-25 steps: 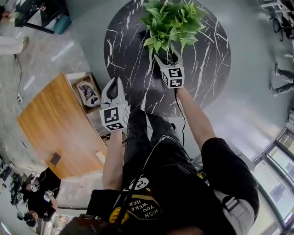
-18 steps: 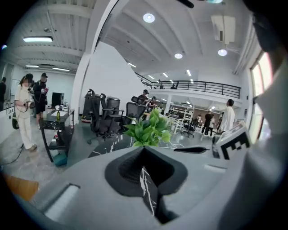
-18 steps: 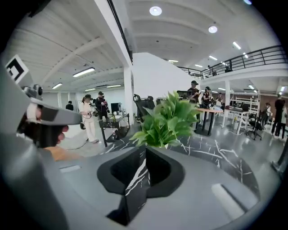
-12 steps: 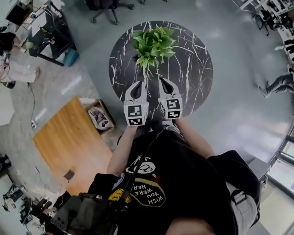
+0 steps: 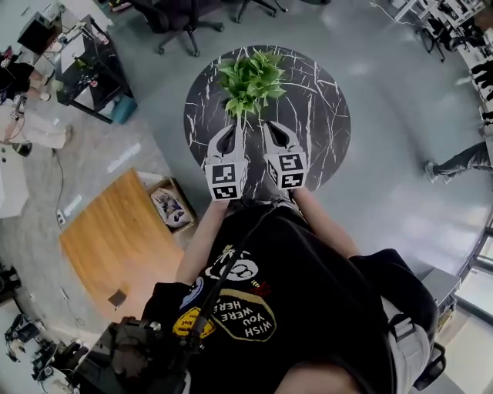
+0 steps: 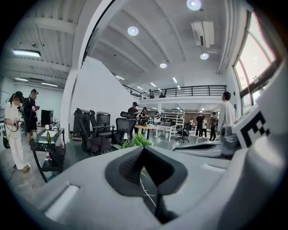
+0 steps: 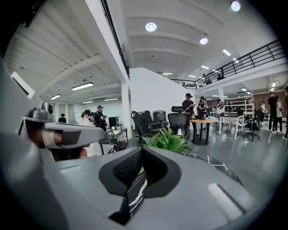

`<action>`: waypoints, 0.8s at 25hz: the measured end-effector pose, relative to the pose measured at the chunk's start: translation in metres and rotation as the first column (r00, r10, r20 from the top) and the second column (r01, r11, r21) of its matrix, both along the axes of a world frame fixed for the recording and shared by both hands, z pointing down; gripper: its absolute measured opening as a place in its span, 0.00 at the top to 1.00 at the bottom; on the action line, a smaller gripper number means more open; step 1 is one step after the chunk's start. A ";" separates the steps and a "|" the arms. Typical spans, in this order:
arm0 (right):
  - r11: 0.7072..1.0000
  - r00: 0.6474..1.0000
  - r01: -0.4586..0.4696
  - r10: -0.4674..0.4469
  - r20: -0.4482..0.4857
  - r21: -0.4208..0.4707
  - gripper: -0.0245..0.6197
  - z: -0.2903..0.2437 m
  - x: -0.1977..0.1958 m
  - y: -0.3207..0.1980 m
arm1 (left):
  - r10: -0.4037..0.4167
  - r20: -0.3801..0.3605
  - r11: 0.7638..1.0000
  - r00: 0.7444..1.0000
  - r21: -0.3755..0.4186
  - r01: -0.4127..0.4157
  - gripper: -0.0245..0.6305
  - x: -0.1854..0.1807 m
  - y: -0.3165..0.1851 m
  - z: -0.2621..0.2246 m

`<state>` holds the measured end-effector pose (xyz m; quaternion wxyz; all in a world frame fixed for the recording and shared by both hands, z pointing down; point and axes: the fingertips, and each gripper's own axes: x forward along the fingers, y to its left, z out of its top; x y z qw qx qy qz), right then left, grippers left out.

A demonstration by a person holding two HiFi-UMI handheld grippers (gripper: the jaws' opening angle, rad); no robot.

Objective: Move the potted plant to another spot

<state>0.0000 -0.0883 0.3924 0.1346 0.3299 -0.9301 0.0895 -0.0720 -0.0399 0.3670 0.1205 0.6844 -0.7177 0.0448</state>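
Note:
The potted plant point(image 5: 250, 75), bushy with green leaves, stands on the far part of a round black marble table point(image 5: 323, 115). Its leaves also show just past the jaws in the left gripper view point(image 6: 135, 141) and in the right gripper view point(image 7: 168, 140). My left gripper point(image 5: 229, 129) and right gripper point(image 5: 271, 125) hang side by side over the table's near half, short of the plant and apart from it. Both are shut with nothing between the jaws. The pot itself is hidden under the leaves.
A wooden table point(image 5: 115, 238) and an open box of items point(image 5: 173, 208) lie to the left of the person. Office chairs point(image 5: 177, 15) and a black cart point(image 5: 85, 61) stand beyond the round table. People stand further off point(image 7: 92, 119).
The right gripper has come away from the base of the plant. Both grippers have risen and drawn back to sit side by side. The plant stays on the table.

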 end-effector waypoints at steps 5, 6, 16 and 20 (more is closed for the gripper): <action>1.000 1.000 0.013 -0.013 0.005 -0.014 0.96 -0.001 0.002 0.006 | -0.004 0.003 1.000 1.000 -0.020 0.004 0.96 0.004 0.004 0.001; 1.000 1.000 0.015 -0.015 0.005 -0.017 0.96 -0.001 0.002 0.006 | -0.003 0.003 1.000 1.000 -0.024 0.003 0.96 0.005 0.005 0.001; 0.999 0.999 0.034 -0.034 0.015 -0.023 0.96 -0.001 -0.004 0.009 | 0.007 0.003 1.000 1.000 -0.014 -0.007 0.96 0.008 0.007 0.000; 0.999 0.999 0.039 -0.038 0.013 -0.023 0.96 -0.004 -0.004 0.017 | 0.012 0.006 1.000 1.000 -0.011 -0.012 0.96 0.011 0.013 -0.005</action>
